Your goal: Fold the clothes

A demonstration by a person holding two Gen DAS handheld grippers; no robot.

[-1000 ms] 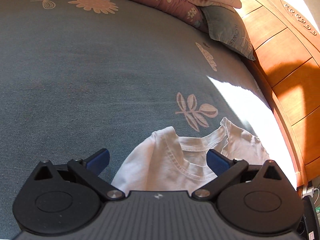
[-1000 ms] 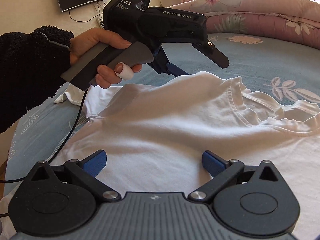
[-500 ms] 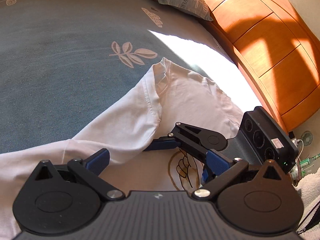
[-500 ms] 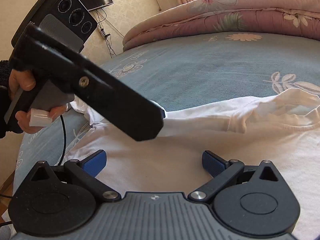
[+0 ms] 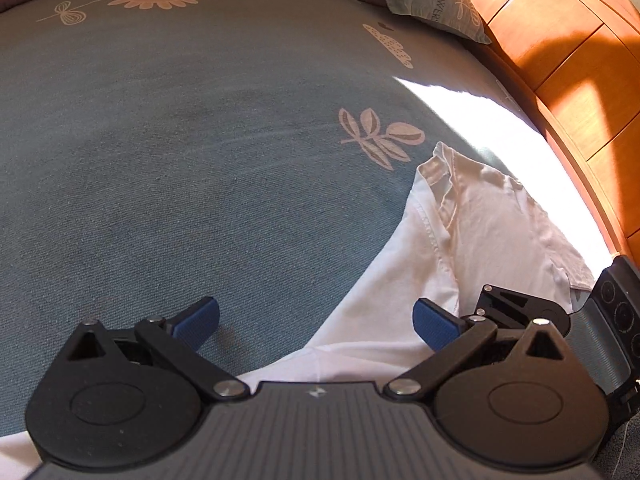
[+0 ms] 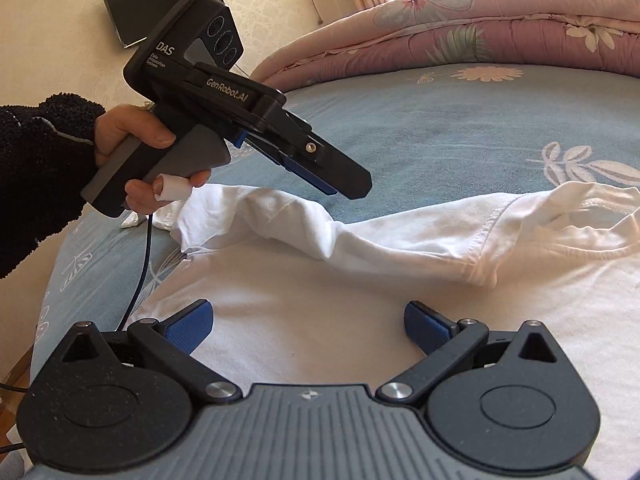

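Blue bedding with pale flower and leaf prints (image 5: pixel 208 152) fills most of both views, with a pink quilt (image 6: pixel 500 28) heaped along its far edge, a grey-green pillow (image 5: pixel 432 4) beside an orange wooden headboard (image 5: pixel 568 64), and a dark screen (image 6: pixel 160 20) on the cream wall. On the bedding lies 1 white t-shirt (image 6: pixel 360 300), spread across the near side with its collar toward the leaf print and 1 sleeve (image 6: pixel 288 224) folded in over the body. The left gripper (image 6: pixel 340 184), held in a hand (image 6: pixel 140 148) in a black fleecy sleeve (image 6: pixel 36 176), hangs just above that sleeve with its 2 blue-padded fingers spread and nothing between them. The right gripper (image 6: pixel 306 326) sits low over the shirt's body, its 2 fingers also wide apart and empty.
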